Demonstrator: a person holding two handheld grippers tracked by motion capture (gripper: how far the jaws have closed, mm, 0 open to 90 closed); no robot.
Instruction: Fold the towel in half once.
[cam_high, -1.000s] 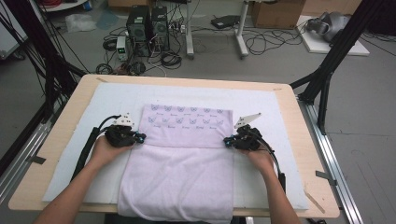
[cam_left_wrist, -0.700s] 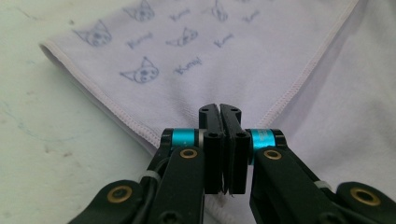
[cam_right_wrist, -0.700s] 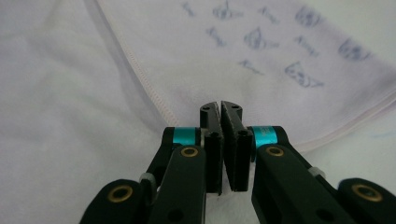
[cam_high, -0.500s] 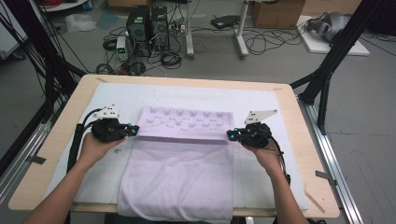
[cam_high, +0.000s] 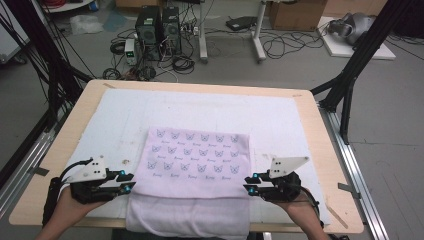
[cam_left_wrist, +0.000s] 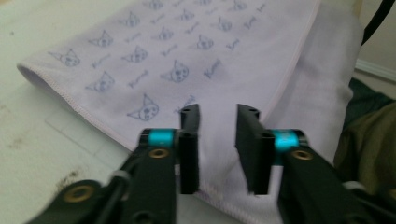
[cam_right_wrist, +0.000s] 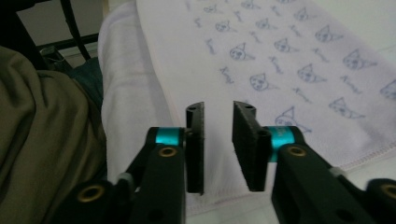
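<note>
While parted and bare of cloth: two claws flanking one folded towel.

Left claw (cam_high: 129, 182): jaws lately eased apart, nothing between them, pads (cam_left_wrist: 189, 140) hovering off the towel (cam_high: 192, 172) at its left edge, near the front corner of the folded-over printed layer; borne by the left hand (cam_high: 67, 202) at the front of the table. Right claw (cam_high: 248, 185): likewise just opened, released, nothing gripped, pads (cam_right_wrist: 195, 144) clear of the cloth, poised just off the towel's right edge; borne by the right hand (cam_high: 300, 210). Towel: pale lilac, cat-face print uppermost, top layer folded over plain cloth that hangs past the near edge; laid on a white mat (cam_high: 280, 120), mid-front of the wooden table (cam_high: 75, 112).
</note>
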